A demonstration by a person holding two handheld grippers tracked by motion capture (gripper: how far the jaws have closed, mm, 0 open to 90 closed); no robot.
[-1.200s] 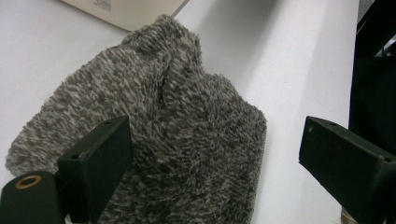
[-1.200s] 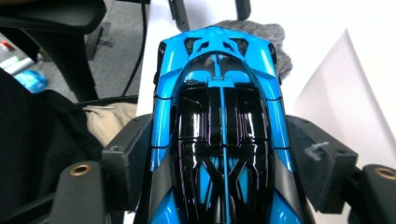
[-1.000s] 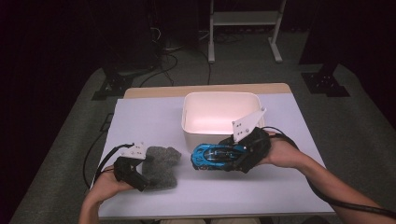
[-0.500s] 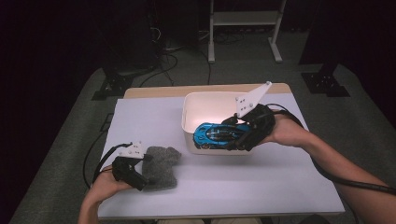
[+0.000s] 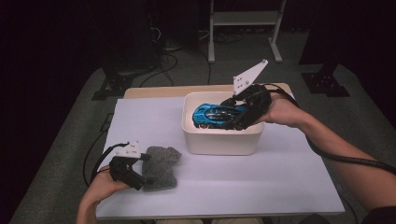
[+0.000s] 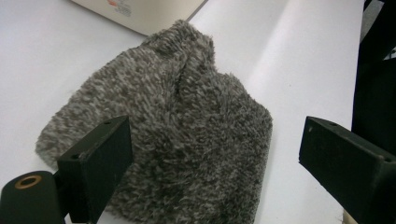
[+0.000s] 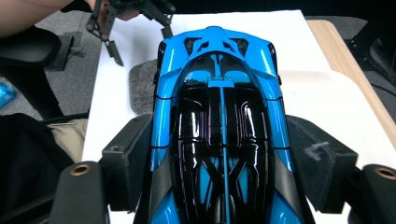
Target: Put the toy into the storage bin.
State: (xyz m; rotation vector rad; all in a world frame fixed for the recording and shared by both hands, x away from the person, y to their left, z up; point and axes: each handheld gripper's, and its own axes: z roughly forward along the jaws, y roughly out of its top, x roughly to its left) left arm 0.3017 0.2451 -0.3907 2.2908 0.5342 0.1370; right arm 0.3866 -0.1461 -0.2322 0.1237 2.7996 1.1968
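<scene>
We have the blue toy car [image 5: 215, 115] clamped in our right gripper [image 5: 233, 119] above the white bin [image 5: 219, 140], unreleased; grey fuzzy cloth [image 5: 160, 167] waits between our left gripper's [image 5: 135, 179] spread jaws.

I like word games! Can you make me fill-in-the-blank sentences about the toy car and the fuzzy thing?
1. The right tongs hold a ____ car.
2. The car is above the white ____.
3. The fuzzy grey cloth lies on the ____.
4. The left tongs are ____, one jaw on each side of the cloth.

Missing words: blue; bin; table; open
</scene>
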